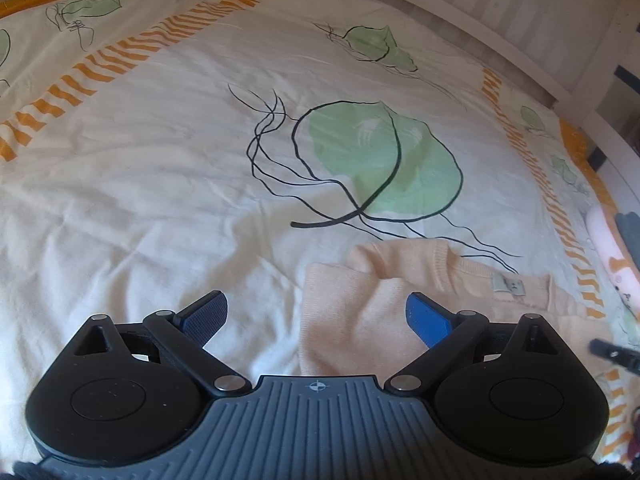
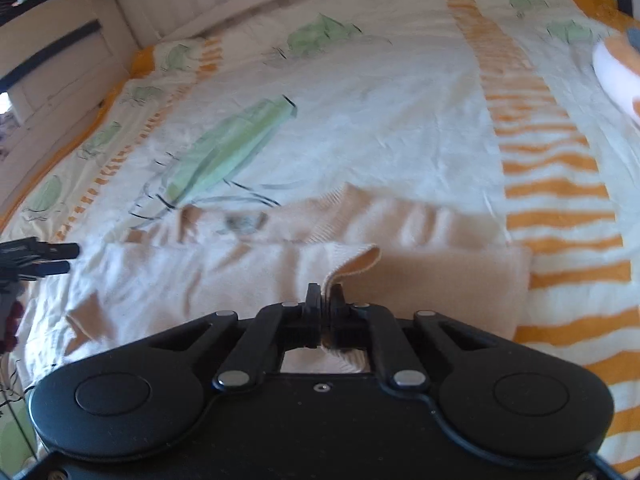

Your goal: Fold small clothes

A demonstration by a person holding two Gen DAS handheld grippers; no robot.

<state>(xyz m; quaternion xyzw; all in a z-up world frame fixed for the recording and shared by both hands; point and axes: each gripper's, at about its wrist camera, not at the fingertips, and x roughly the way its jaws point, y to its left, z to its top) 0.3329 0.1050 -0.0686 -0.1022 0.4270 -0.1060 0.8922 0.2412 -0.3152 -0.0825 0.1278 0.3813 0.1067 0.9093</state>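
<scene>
A small peach knit sweater (image 1: 360,300) lies on the bedspread, its collar with a grey label (image 1: 509,283) to the right. My left gripper (image 1: 316,316) is open and empty, its blue pads on either side of the sweater's left folded part, just above it. In the right wrist view the sweater (image 2: 224,272) spreads across the middle. My right gripper (image 2: 325,298) is shut on the ribbed edge of the sweater (image 2: 352,264), lifting that flap. The left gripper's tips (image 2: 44,258) show at the left edge. The right wrist view is motion-blurred.
The bedspread (image 1: 160,184) is cream with green leaf prints and orange striped bands (image 2: 560,192). A white slatted bed rail (image 1: 500,20) runs along the far side. A pink and orange soft toy (image 1: 608,248) lies at the right edge.
</scene>
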